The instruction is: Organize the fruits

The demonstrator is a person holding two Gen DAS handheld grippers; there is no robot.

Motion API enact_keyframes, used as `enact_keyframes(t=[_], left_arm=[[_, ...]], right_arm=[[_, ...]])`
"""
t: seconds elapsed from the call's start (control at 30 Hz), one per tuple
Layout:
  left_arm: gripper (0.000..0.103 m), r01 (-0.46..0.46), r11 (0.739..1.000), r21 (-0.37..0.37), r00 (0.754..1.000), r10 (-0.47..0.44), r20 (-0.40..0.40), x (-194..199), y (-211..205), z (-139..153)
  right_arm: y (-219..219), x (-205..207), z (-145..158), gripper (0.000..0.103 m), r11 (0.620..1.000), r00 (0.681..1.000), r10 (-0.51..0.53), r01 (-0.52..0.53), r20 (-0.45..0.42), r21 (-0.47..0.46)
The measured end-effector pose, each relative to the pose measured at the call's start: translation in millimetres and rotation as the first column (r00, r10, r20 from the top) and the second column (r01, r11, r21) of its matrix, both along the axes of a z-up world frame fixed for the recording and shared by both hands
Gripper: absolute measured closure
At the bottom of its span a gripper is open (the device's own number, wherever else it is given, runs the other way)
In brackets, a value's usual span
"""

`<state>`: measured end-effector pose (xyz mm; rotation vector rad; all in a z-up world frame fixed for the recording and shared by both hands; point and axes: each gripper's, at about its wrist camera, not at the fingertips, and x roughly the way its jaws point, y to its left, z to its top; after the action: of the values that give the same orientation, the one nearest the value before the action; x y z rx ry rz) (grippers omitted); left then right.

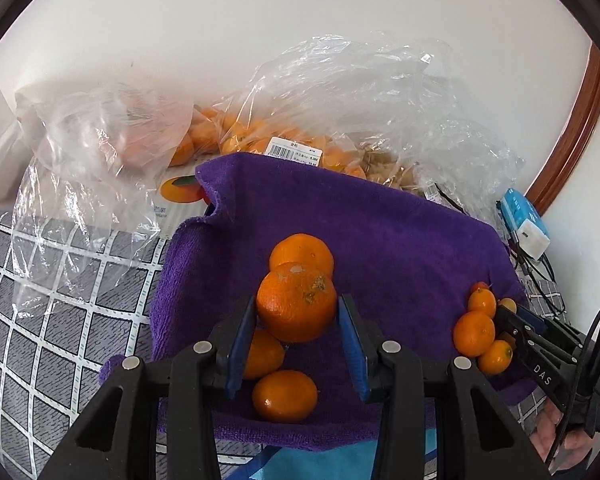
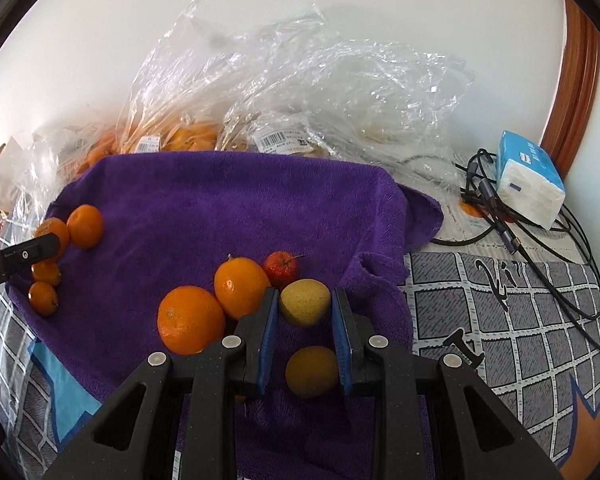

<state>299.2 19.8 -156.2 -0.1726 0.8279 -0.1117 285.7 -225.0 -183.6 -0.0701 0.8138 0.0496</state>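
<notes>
- The left gripper point(image 1: 298, 314) holds a round orange mandarin with a scarred top point(image 1: 296, 302) between its blue pads, jaws narrow and pressed on both sides of the fruit.
- The held mandarin is above a purple terry towel point(image 1: 380, 240) spread on a grey cloth with a white grid point(image 1: 60, 320).
- Just beyond the left gripper's tips a second orange mandarin point(image 1: 302, 250) lies on the towel; beneath and nearer than the tips lie two more, one point(image 1: 262, 354) by the left pad and one point(image 1: 285, 396) under the gap.
- The right gripper point(image 2: 305, 304) holds a small yellow-green speckled fruit point(image 2: 305, 302) between its blue pads, jaws narrow.
- Under the right gripper's gap a dull orange-yellow round fruit point(image 2: 312, 372) rests on the towel.
- Left of the right gripper's tips lie two oval orange fruits point(image 2: 191, 320) point(image 2: 241, 288); just beyond the tips lies a small red fruit with a stem point(image 2: 281, 268).
- Beyond the towel's far edge, crumpled clear plastic bags point(image 2: 300, 80) lie against the white wall; one labelled bag point(image 1: 260, 140) contains orange fruit, another point(image 1: 388, 168) contains pale tan pieces that cannot be identified.
- Far right of the right gripper: a blue-and-white tissue pack point(image 2: 528, 180) and black cables point(image 2: 540, 240).
</notes>
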Motion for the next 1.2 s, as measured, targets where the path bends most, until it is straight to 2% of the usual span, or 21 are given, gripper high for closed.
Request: enact_keyframes(t=[0.17,0.33,0.5,0.63,0.83,1.1,1.13,1.2], left_arm=[[0.064,0.013,0.999,0.045,1.000,-0.013,0.016,-1.9,-4.6,-0.5],[0.045,0.029,0.999,0.039,1.000,-0.029,0.006,-3.4,-2.0,1.2],[0.044,0.016,0.999,0.041,1.000,-0.016,0.002,-16.3,0.2,9.8],[0.037,0.018,0.999,0.048,0.999,-0.019,0.034,-39.0,0.3,28.1],[0.037,0.023,0.997,0.068,0.996,-0.029,0.083,-85.5,-2.0,62.8],[0.035,0.024,0.999,0.046,0.993,-0.029,0.112,-152.0,-6.3,91.0],[0.029,0.017,0.999,0.050,0.992,-0.023,0.125,-160.6,-6.7,92.8],[0.020,0.014,0.998,0.063,0.989,-0.023,0.145,-175.5,-8.5,95.9]], right_arm=[[-0.5,0.6,-1.8,0.076,1.000,1.000,-0.001,0.001,-0.013,0.003],[-0.6,-5.4,3.8,0.063,1.000,1.000,-0.015,0.015,-0.014,-0.005],[4.1,-24.9,19.1,0.058,1.000,1.000,-0.022,0.022,0.010,-0.017],[10.5,-46.2,37.7,0.055,0.999,0.999,-0.028,0.029,0.037,-0.036],[10.6,-91.1,72.3,0.055,0.998,0.995,-0.050,0.053,0.084,-0.038],[-2.8,-154.3,113.0,0.055,0.996,0.989,-0.088,0.085,0.115,0.035],[-4.3,-160.0,114.8,0.052,0.996,0.989,-0.090,0.085,0.114,0.041],[-7.4,-175.5,118.8,0.029,0.995,0.987,-0.099,0.094,0.127,0.044]])
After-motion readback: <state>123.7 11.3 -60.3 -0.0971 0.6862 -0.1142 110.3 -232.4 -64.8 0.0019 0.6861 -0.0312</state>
